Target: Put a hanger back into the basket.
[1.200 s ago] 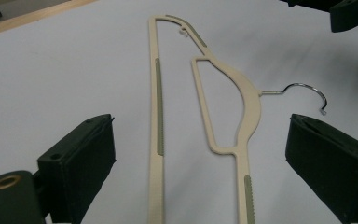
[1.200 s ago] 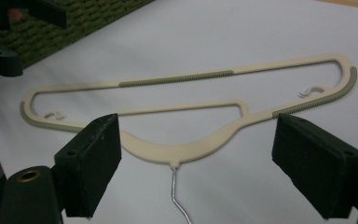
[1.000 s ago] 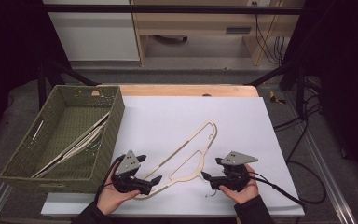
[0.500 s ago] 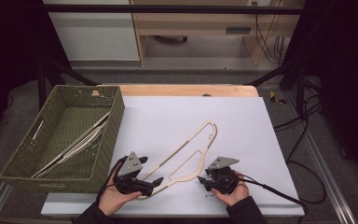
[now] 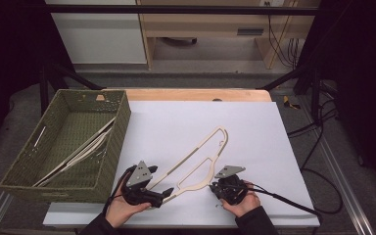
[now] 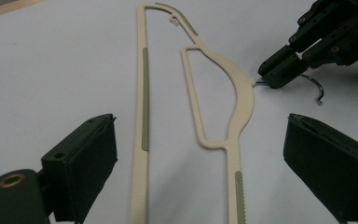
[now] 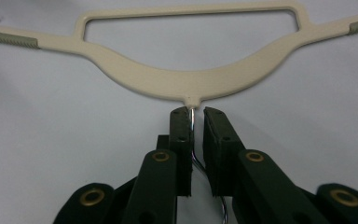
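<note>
At the bottom of the high view, our right gripper (image 5: 221, 188) has just been closing its jaws around the thin chrome wire hook (image 7: 193, 140) of the flat cream plastic clothes hanger (image 5: 196, 161); the pads look pinched on the wire. Our left gripper (image 5: 162, 195), bottom left, holds its jaws spread astride the hanger's arm, gripping nothing. We judge the grasp is being secured; next comes lifting toward the green woven basket (image 5: 108, 161) at left, keeping the hanger level.

hanger (image 6: 142, 112): lower ends cut off at edge | hook (image 7: 193, 140): stem partly hidden between jaws
</note>
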